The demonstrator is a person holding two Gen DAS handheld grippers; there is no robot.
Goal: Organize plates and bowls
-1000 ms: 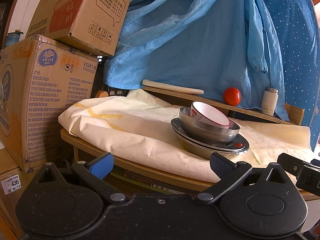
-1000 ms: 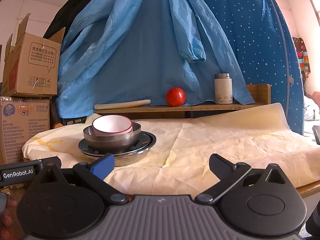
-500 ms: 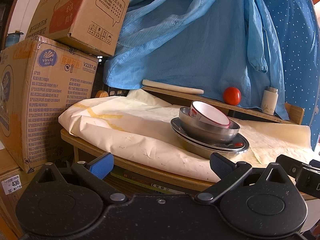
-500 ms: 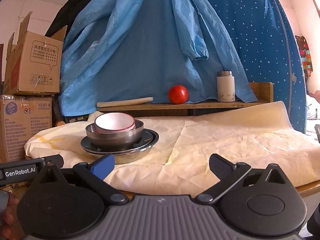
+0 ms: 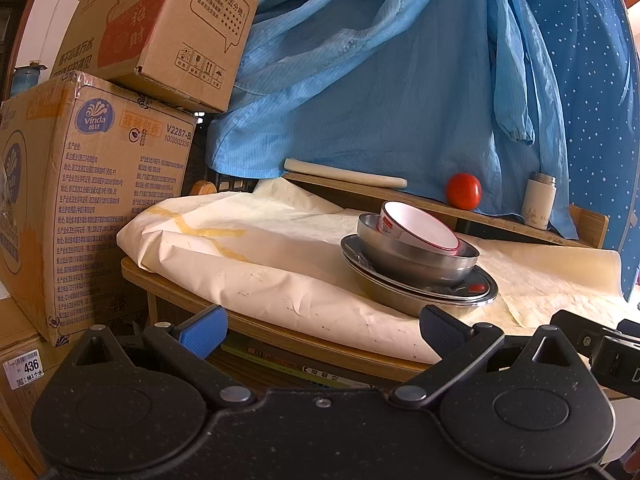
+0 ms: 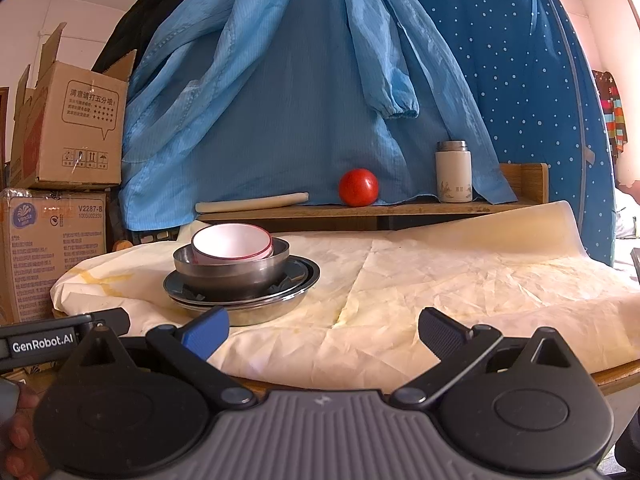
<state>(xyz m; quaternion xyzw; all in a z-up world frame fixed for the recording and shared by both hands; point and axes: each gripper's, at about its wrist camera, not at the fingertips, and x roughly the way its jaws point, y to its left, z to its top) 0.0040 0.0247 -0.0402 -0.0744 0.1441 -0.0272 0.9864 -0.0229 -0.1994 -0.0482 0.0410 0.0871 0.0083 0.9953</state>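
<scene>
A stack of dishes stands on the paper-covered table [image 6: 460, 280]: steel plates [image 6: 296, 280] at the bottom, a steel bowl [image 6: 236, 268] on them, and a white red-rimmed bowl [image 6: 230, 242] tilted inside. In the left wrist view the same stack shows as steel plates [image 5: 472, 292], steel bowl [image 5: 412, 260] and white bowl [image 5: 420, 228]. My left gripper [image 5: 324, 326] is open, low before the table's front edge, left of the stack. My right gripper [image 6: 324, 326] is open over the near edge, the stack ahead to its left. Neither holds anything.
Cardboard boxes [image 5: 96, 184] are piled left of the table. A raised wooden shelf [image 6: 400, 210] at the back carries a red tomato [image 6: 358, 187], a white flask [image 6: 453, 172] and a pale roll [image 6: 252, 202]. Blue garments [image 6: 300, 100] hang behind. A hand [image 6: 16, 436] shows at lower left.
The right gripper has risen and crept forward a little, so the stack sits lower in its view. The left gripper has hardly moved. The dishes have stayed put.
</scene>
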